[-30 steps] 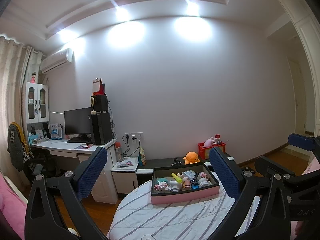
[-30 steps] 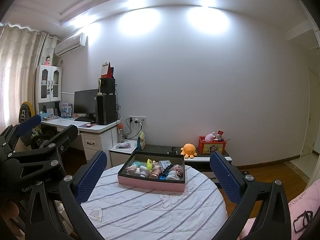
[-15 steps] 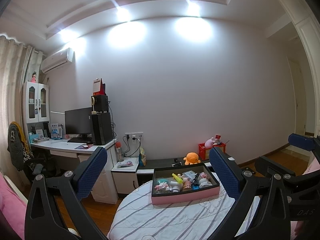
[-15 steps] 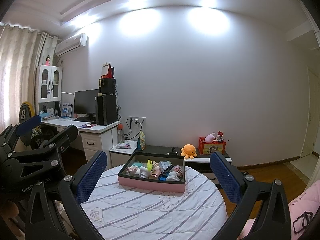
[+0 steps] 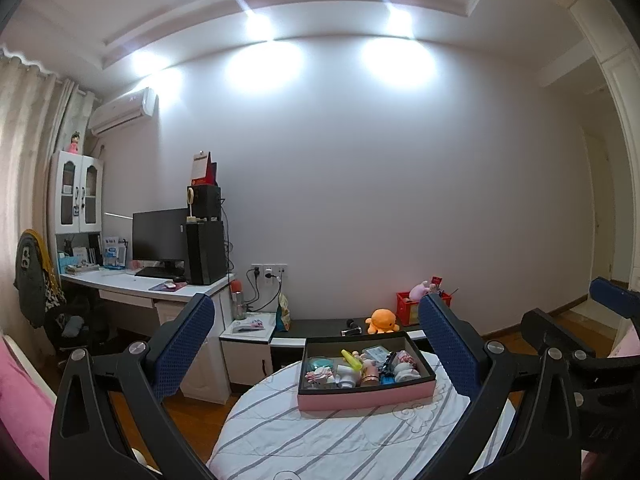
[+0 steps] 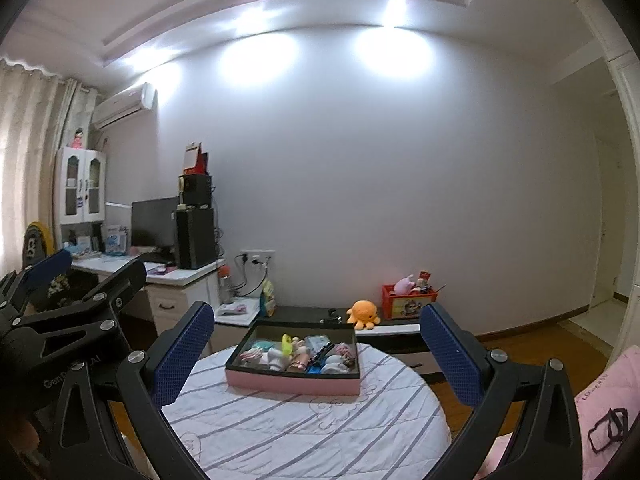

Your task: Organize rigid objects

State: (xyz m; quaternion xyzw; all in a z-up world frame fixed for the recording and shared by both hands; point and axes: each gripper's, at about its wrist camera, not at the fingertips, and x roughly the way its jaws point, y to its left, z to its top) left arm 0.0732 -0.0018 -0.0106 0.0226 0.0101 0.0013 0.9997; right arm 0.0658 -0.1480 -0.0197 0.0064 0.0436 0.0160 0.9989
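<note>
The left hand-held gripper [image 5: 316,348] hangs above the near edge of a round worktop [image 5: 280,436] covered in a white cloth with grey stripes, its blue-padded fingers [image 5: 182,348] spread wide with nothing between them; the right hand-held gripper [image 6: 316,354] is likewise released, its fingers [image 6: 452,360] set far apart and empty, raised over the same worktop; each shows at the edge of the other's view, the right one at the right margin of the left wrist view, the left one at the left margin of the right wrist view. Toward the far side of the worktop, well apart from both, sits a shallow tray [image 5: 366,394] with a pink outer wall and a dark rim; inside it lies a jumble of small rigid objects [image 5: 362,368], among them a yellow-green piece [image 6: 287,344], a white bottle-like item and something blue, crowded together and touching, too small to name singly. Behind the worktop a low dark cabinet carries an orange plush octopus [image 5: 383,320] and, just beside it, a red crate [image 6: 408,302] holding soft toys; to the left stands a white desk [image 5: 160,284] with a black monitor [image 5: 160,236] and a tall black computer tower.
</note>
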